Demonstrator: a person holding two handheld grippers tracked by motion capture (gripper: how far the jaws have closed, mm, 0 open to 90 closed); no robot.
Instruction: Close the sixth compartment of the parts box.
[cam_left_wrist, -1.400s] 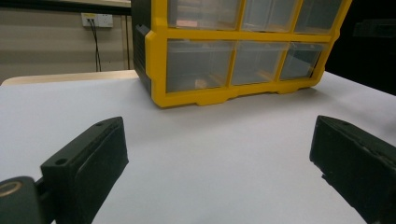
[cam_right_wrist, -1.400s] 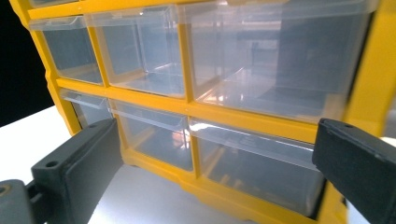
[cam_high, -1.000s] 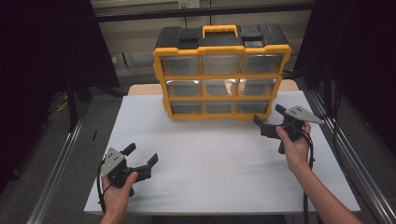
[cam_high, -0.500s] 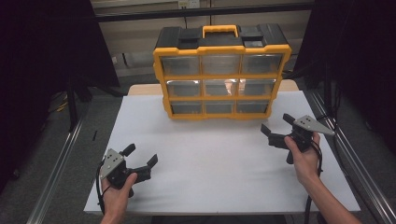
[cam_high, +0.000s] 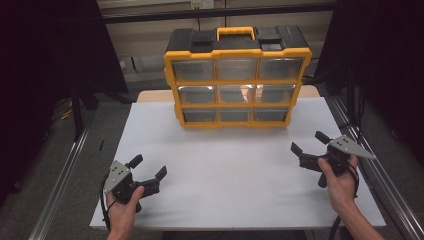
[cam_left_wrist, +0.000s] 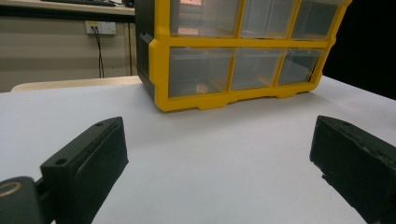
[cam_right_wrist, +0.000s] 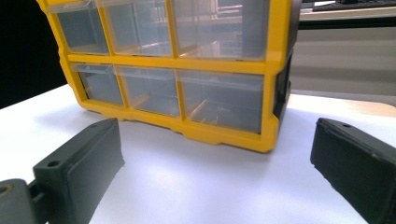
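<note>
All drawers of the yellow organizer (cam_high: 237, 82) at the far edge look closed; left hand-held gripper (cam_high: 148, 168) and right hand-held gripper (cam_high: 309, 142) are released, nothing begun

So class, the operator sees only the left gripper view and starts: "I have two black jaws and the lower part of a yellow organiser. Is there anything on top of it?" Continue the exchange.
Observer: Yes. The high view shows a yellow handle on the black lid of the organiser.
Operator: How many drawers in all?
Observer: Nine clear drawers, in three rows of three.
Operator: Where is the other gripper?
Observer: The right gripper is near the right edge of the white table, with its jaws apart and nothing between them.
</note>
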